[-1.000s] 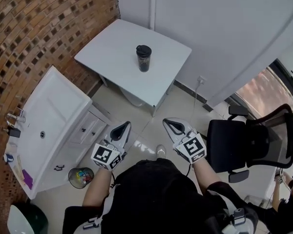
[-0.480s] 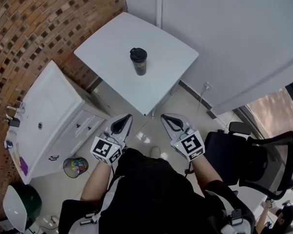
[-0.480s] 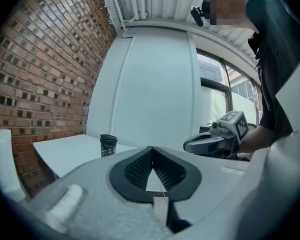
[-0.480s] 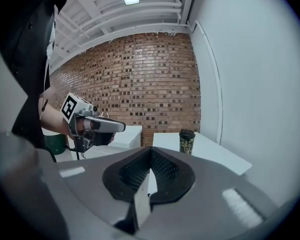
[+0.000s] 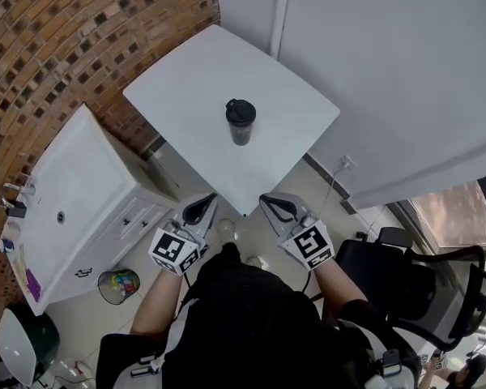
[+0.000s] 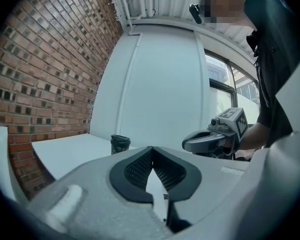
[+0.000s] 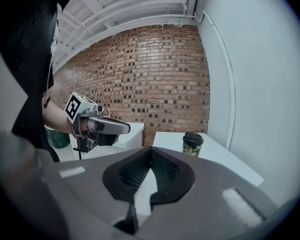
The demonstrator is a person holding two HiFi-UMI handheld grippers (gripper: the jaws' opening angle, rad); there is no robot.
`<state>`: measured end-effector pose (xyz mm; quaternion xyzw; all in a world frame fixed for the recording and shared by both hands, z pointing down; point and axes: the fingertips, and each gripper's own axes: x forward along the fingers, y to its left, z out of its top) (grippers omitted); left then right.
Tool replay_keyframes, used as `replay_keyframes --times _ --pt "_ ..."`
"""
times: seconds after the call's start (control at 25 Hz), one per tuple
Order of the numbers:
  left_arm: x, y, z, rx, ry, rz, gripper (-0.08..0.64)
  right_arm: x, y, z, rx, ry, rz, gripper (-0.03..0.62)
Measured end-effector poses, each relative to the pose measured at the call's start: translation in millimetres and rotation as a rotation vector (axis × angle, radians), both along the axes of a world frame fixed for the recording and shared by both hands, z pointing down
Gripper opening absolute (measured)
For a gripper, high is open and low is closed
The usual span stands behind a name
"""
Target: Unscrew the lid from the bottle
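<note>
White table beyond left gripper and right gripper, both closed, parallel.

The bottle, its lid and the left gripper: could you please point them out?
bottle [image 5: 242,133], head view, on its dark body.
lid [image 5: 240,110], head view, on its black top.
left gripper [image 5: 208,200], head view, midway between its shut fingertips.

Left gripper and right gripper were held out ahead of the torso, side by side but apart, tips angled slightly inward. I read both pairs of jaws as fully together, empty. Left forearm and right forearm were bare.
</note>
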<state>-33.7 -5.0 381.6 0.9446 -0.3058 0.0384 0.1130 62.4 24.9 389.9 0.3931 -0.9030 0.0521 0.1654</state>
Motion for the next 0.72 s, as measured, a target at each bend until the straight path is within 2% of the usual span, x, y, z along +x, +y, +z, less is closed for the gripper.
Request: replay_keyframes --times 0.2,0.36,0.52,0.72 --pt "3 -60 -22 0.083 0.035 0.043 0.003 2 -61 -21 0.064 0.025 0.046 0.005" --pt "6 -90 -27 0.104 0.046 0.078 0.003 -1 -94 -31 0.072 0.026 0.079 0.005" --pt "5 -106 -11 0.069 0.025 0.076 0.003 -9 -111 -22 0.045 0.020 0.045 0.005" --pt "14 -123 22 -0.017 -0.019 0.060 0.003 -11 -120 -3 -0.046 -0.024 -0.006 0.005"
